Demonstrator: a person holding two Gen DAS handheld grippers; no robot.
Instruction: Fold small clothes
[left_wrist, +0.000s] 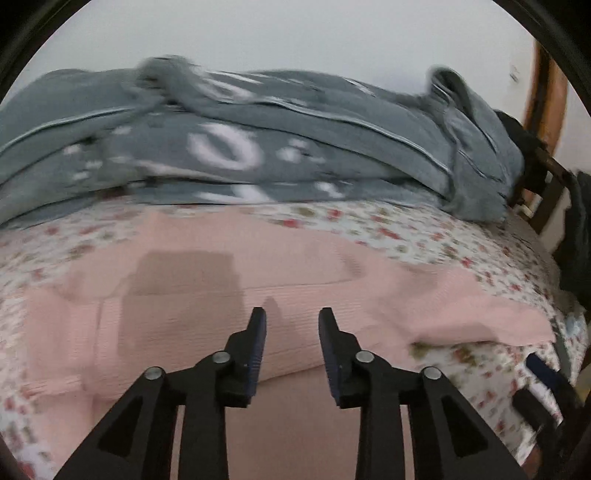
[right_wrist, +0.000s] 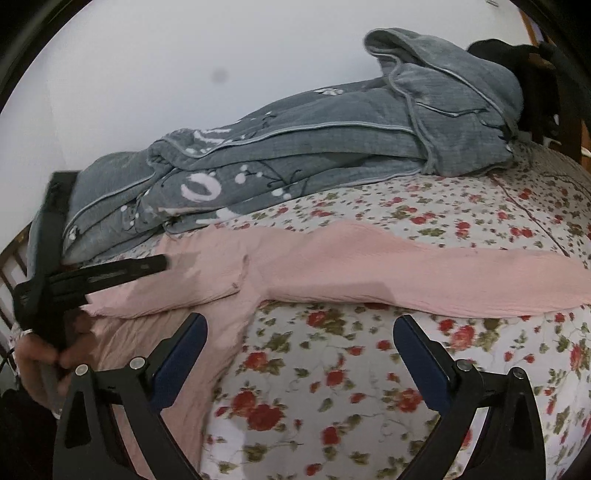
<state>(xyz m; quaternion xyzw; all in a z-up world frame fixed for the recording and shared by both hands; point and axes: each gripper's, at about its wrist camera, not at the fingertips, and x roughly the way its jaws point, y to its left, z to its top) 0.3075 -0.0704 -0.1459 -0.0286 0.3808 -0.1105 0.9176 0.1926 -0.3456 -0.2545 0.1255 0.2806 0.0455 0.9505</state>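
A pink ribbed garment (left_wrist: 207, 288) lies spread flat on the floral bedsheet (left_wrist: 424, 236). In the right wrist view the pink garment (right_wrist: 369, 269) shows a long sleeve reaching to the right. My left gripper (left_wrist: 291, 321) hovers over the garment's body, jaws open with a moderate gap, nothing held. It also appears in the right wrist view (right_wrist: 155, 264) at the left, above the garment, held by a hand. My right gripper (right_wrist: 299, 328) is wide open and empty, over the bedsheet (right_wrist: 332, 369) just below the sleeve.
A grey quilt (left_wrist: 258, 147) with white prints lies bunched along the back of the bed, also in the right wrist view (right_wrist: 332, 136). Dark clothing and a wooden bed frame (left_wrist: 546, 173) stand at the right. A white wall is behind.
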